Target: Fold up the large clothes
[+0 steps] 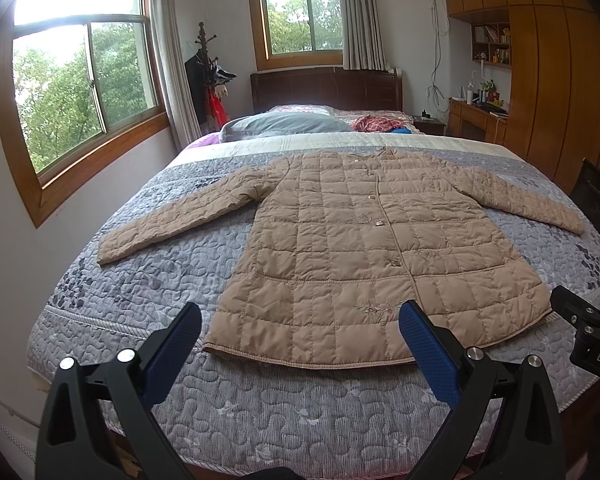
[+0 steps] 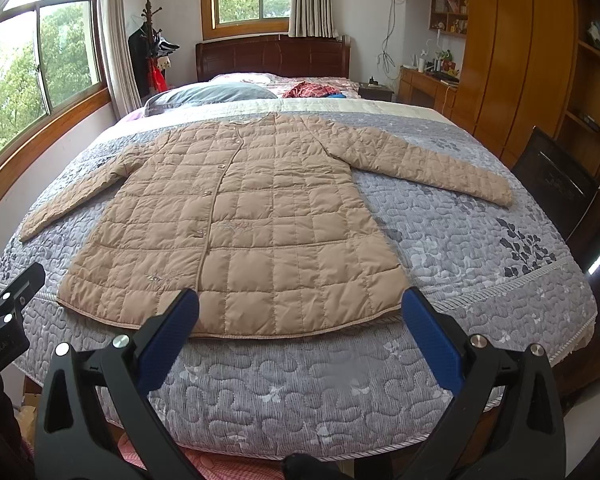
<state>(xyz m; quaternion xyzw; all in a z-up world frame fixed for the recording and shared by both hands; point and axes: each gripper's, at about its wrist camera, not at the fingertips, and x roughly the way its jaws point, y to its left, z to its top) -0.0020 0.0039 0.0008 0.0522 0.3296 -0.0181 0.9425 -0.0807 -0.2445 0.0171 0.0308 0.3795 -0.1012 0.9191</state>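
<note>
Left gripper (image 1: 300, 330): fingers spread wide, holding nothing, hovering off the foot of the bed (image 1: 260, 412). Tan quilted coat (image 1: 340, 248) lies flat, front up, buttoned, on the grey quilt, both sleeves spread outward, hem toward the grippers. Beyond the collar: grey pillow (image 1: 284, 124), then red plaid cloth (image 1: 376, 123). Nothing rests on the coat. Right gripper (image 2: 300, 316): fingers likewise apart, empty, near the hem. Dark chair (image 2: 556, 184) beside the bed's right edge.

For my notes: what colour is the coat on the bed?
Tan-beige coat, quilted in squares; clearest in the right wrist view.
</note>
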